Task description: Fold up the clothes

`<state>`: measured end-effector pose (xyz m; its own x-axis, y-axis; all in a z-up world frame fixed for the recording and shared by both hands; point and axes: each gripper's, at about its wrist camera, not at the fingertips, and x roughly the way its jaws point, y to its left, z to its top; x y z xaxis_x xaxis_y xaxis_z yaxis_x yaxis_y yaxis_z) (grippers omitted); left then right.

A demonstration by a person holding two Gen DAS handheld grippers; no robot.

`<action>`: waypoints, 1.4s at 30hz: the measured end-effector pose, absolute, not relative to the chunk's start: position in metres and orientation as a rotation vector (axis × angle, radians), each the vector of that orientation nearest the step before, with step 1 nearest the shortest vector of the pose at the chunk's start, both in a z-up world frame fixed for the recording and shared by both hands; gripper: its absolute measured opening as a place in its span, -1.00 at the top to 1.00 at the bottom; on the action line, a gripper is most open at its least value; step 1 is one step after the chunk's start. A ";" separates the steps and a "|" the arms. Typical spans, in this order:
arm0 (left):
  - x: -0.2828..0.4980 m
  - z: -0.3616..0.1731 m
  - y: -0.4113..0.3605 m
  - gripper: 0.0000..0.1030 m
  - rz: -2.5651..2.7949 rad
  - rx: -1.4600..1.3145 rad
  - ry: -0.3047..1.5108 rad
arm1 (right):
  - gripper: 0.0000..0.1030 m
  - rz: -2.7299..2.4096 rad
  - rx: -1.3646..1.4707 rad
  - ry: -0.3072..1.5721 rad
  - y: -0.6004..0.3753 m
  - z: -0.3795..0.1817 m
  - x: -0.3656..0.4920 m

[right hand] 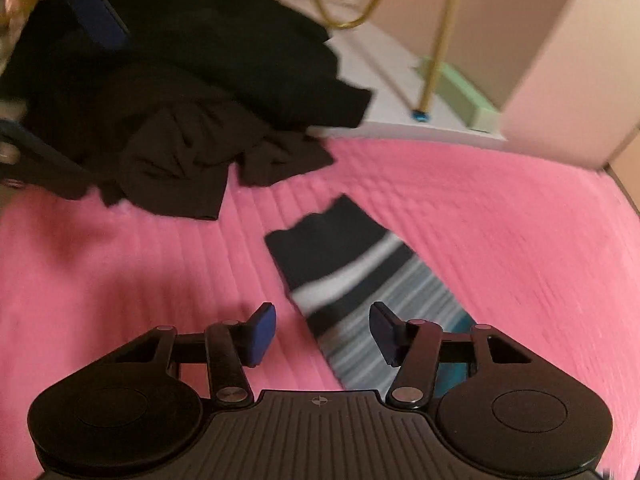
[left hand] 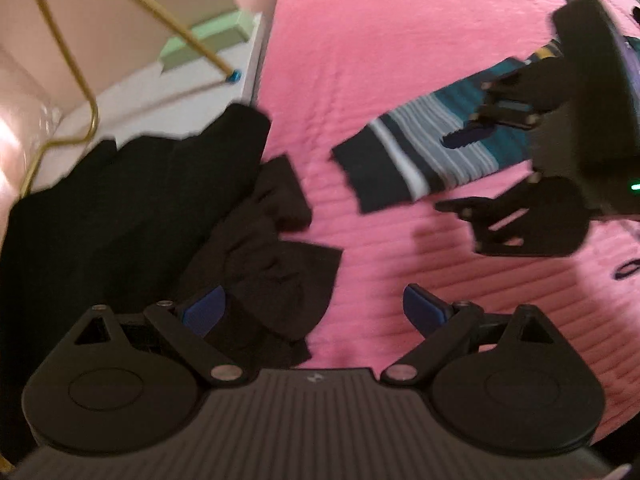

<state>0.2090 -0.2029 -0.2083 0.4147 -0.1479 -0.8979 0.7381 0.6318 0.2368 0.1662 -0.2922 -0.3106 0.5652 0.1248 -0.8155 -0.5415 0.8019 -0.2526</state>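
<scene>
Right wrist view: both jaws apart, empty; striped sock flat on pink bedspread.

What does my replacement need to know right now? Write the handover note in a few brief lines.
Left gripper: open, empty, fingers straddling the edge of the crumpled dark brown garment.
Right gripper: open, empty, over the near end of the striped teal, grey and black sock.
The sock lies flat on the pink quilted bedspread; the brown garment sits against a heap of black clothing at the bed's edge.
Done: nothing looks folded.
Left: fold the sock, the brown garment and the black heap.
</scene>
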 end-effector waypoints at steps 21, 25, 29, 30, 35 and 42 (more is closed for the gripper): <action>0.170 -0.194 -0.309 -0.82 -0.836 0.770 0.880 | 0.87 -0.092 0.228 0.479 -0.518 -0.152 0.129; 0.124 -0.184 -0.373 -0.82 -0.945 0.806 0.804 | 0.87 -0.473 0.395 0.291 -0.645 -0.122 -0.005; 0.064 -0.183 -0.434 -0.82 -1.008 0.822 0.788 | 0.87 -0.797 0.610 0.344 -0.746 -0.190 -0.127; 0.051 -0.184 -0.447 -0.82 -1.020 0.820 0.797 | 0.87 -0.858 0.676 0.373 -0.769 -0.213 -0.151; -0.020 -0.198 -0.510 -0.82 -1.075 0.864 0.845 | 0.87 -0.911 0.909 0.500 -0.833 -0.296 -0.208; -0.075 -0.206 -0.578 -0.82 -1.190 0.932 0.813 | 0.87 -0.755 0.932 0.462 -0.849 -0.288 -0.242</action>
<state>-0.0748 -0.5785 -0.2064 0.1924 -0.3913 -0.8999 0.9806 0.1118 0.1610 -0.2420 -0.8485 -0.2879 0.6592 -0.3768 -0.6508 0.7510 0.3745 0.5439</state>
